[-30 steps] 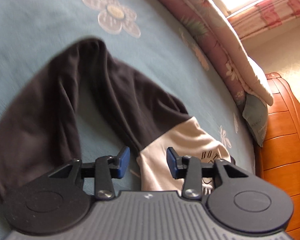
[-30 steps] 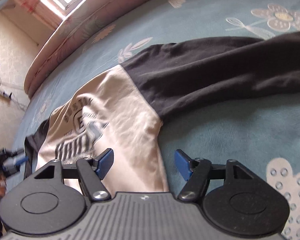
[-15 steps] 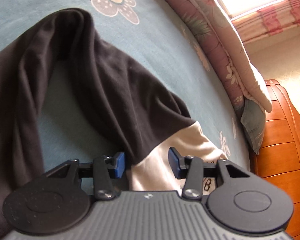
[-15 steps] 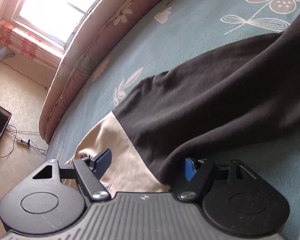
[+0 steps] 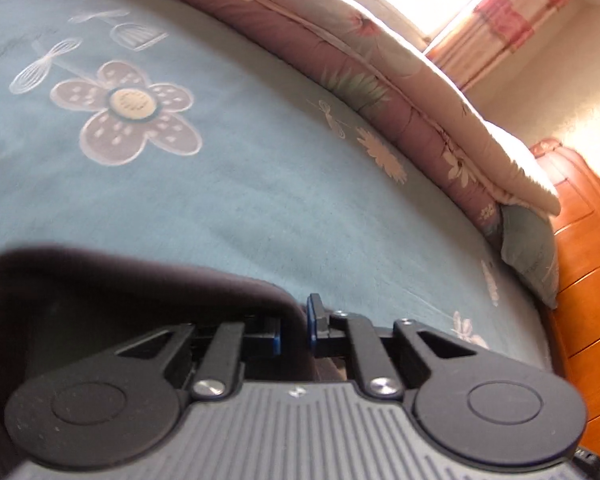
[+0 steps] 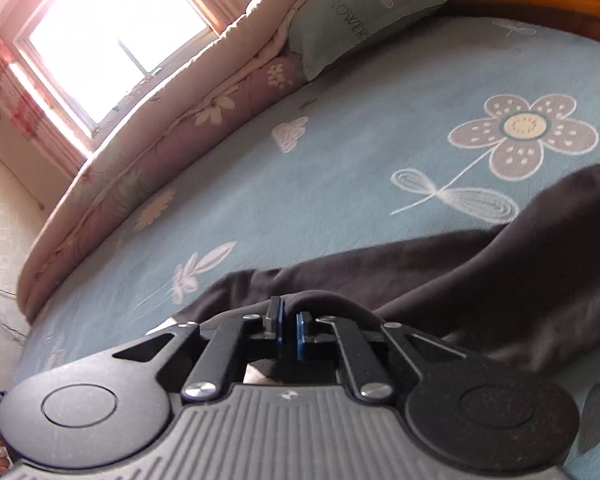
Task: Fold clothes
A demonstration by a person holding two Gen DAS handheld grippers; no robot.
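A shirt with black sleeves and a cream printed body lies on the blue flowered bed sheet (image 5: pixel 228 184). In the left wrist view its black sleeve (image 5: pixel 112 284) arches up at the lower left, and my left gripper (image 5: pixel 294 330) is shut on a fold of that dark cloth. In the right wrist view the other black sleeve (image 6: pixel 479 280) stretches away to the right. My right gripper (image 6: pixel 288 332) is shut on the dark cloth near the shoulder. A sliver of the cream body (image 6: pixel 256 372) shows beneath the jaws.
A rolled pink floral quilt (image 5: pixel 379 80) runs along the far side of the bed, with a blue pillow (image 6: pixel 363 20) at its end. A wooden headboard (image 5: pixel 583 288) stands at the right. A bright window (image 6: pixel 108 48) lies beyond the quilt.
Both grippers have gone from open to shut on the black cloth at the shoulders. Both cameras now tilt up, so most of the shirt has dropped out of view.
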